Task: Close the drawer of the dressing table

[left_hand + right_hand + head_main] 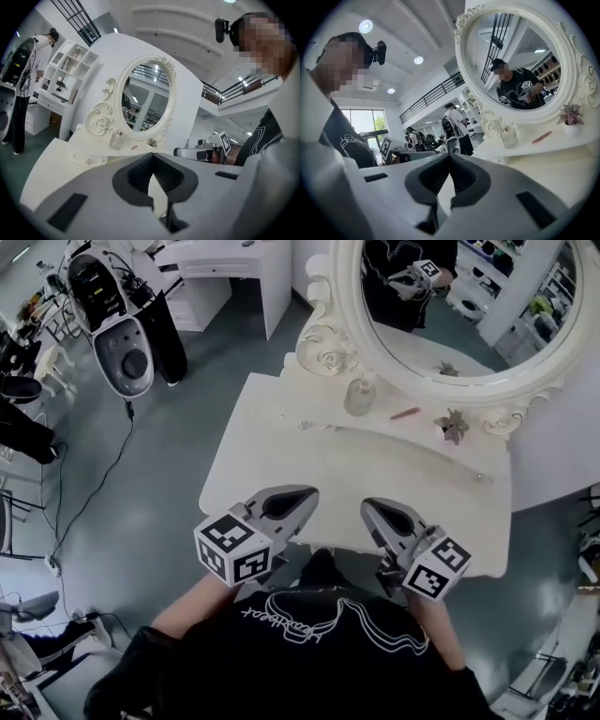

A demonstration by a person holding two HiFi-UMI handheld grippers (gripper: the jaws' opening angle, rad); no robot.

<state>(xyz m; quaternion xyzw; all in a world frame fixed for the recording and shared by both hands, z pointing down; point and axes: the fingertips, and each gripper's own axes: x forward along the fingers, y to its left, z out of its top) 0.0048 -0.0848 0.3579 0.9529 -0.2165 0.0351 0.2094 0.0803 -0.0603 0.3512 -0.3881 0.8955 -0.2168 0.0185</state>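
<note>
The white dressing table [281, 465] with its oval mirror [525, 381] stands in front of me. Along its raised back shelf are small knobs [305, 426]. No pulled-out drawer shows in any view, and the table's front face is hidden under its top. My left gripper [309, 495] hovers over the near edge of the top, shut and holding nothing; in its own view the left gripper [152, 154] has its jaws meeting at the tips. My right gripper [367, 506] hangs beside it, also shut and holding nothing, and the right gripper [450, 154] shows closed tips in its own view.
A glass bottle [359, 395], a pink stick [405, 413] and a small potted plant [454, 425] sit on the back shelf. A white machine [122, 343] and cables lie on the floor at left. Another white desk [234, 268] stands behind. A person [23, 70] stands far left.
</note>
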